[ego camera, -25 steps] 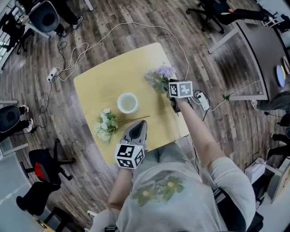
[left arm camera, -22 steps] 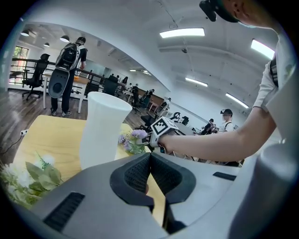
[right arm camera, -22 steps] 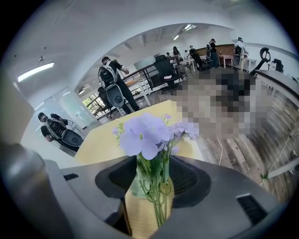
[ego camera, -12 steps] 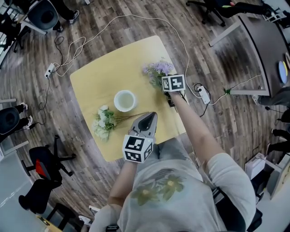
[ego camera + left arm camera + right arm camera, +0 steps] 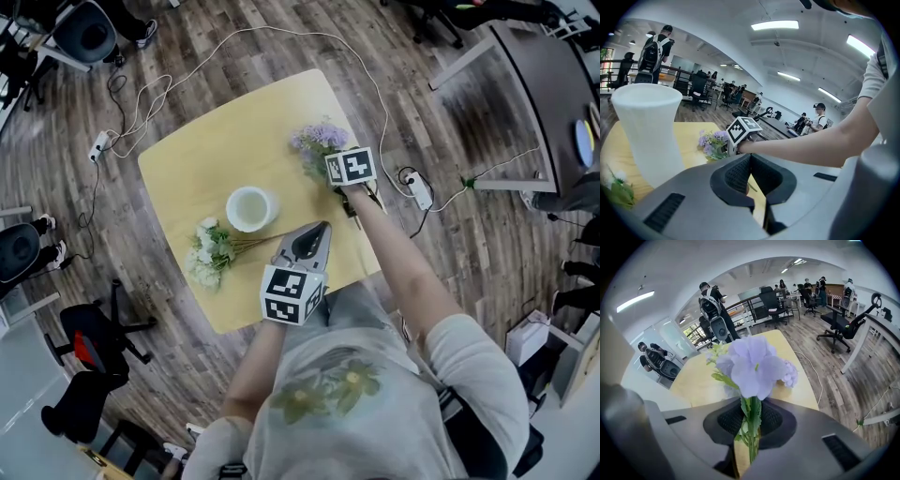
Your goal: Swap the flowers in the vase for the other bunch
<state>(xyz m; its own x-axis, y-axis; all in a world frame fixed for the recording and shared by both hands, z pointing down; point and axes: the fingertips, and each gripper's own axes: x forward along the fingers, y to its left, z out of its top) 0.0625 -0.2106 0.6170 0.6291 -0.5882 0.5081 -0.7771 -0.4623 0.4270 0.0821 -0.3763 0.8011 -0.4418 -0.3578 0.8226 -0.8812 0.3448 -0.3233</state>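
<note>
A white vase (image 5: pixel 250 208) stands empty in the middle of the yellow table (image 5: pixel 202 150). The white bunch (image 5: pixel 210 256) lies flat to its near left, stems pointing right. The purple bunch (image 5: pixel 316 146) lies at the table's right edge. My right gripper (image 5: pixel 336 180) is over its stems, and its jaws are closing with the green stems (image 5: pixel 751 427) pinched between the pads. My left gripper (image 5: pixel 322 228) hovers just past the white bunch's stem ends, its jaws together with nothing between them. In the left gripper view the vase (image 5: pixel 649 131) looms at left and the purple bunch (image 5: pixel 711 142) lies beyond.
A white cable (image 5: pixel 281 42) loops over the wooden floor behind the table to a power strip (image 5: pixel 98 145). Another power strip (image 5: pixel 418 192) lies right of the table. Office chairs (image 5: pixel 80 28) stand at the left. A dark desk (image 5: pixel 553 103) is at the far right.
My left gripper has shifted right, away from the white bunch's stems. My right gripper has settled down at the purple bunch.
</note>
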